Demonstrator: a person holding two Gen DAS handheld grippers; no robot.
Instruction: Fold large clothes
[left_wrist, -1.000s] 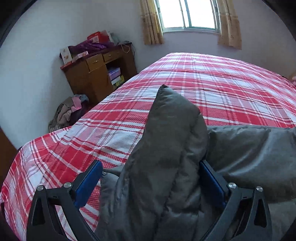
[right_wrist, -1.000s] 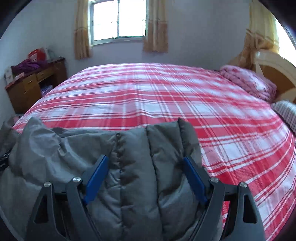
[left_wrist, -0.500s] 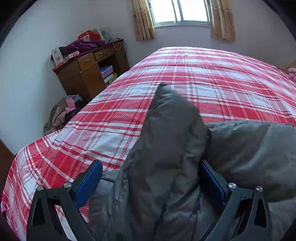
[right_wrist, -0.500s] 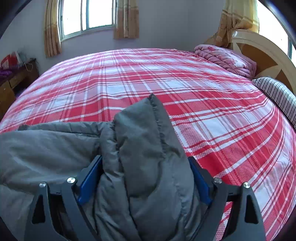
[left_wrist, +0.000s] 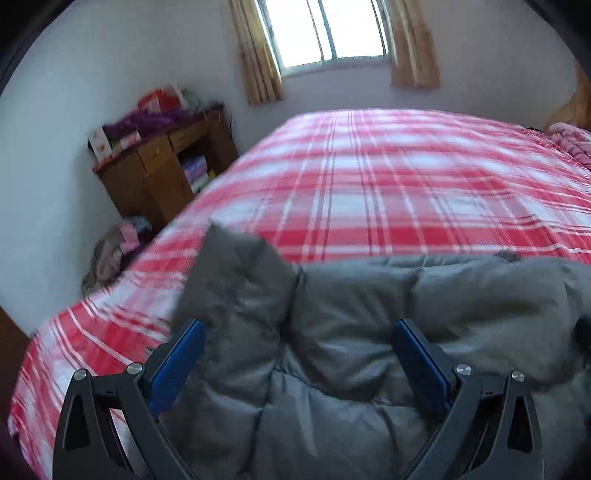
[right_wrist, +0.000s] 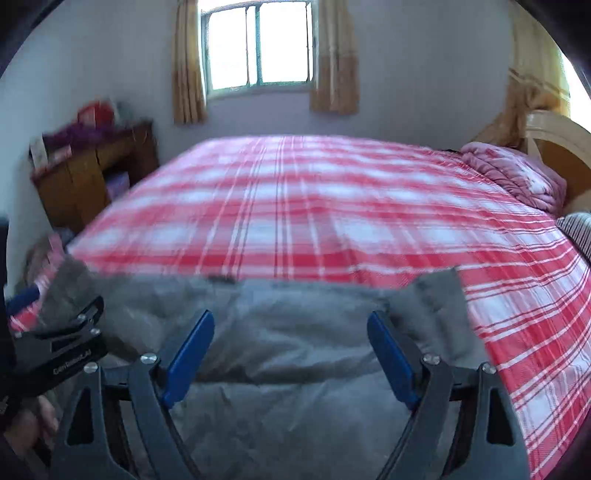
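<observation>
- Bed (right_wrist: 314, 206): red-and-white plaid cover.
- Grey padded jacket (right_wrist: 295, 325): lies along near edge.
- Pink quilt (right_wrist: 517, 173): far right corner, by the headboard (right_wrist: 554, 136).
</observation>
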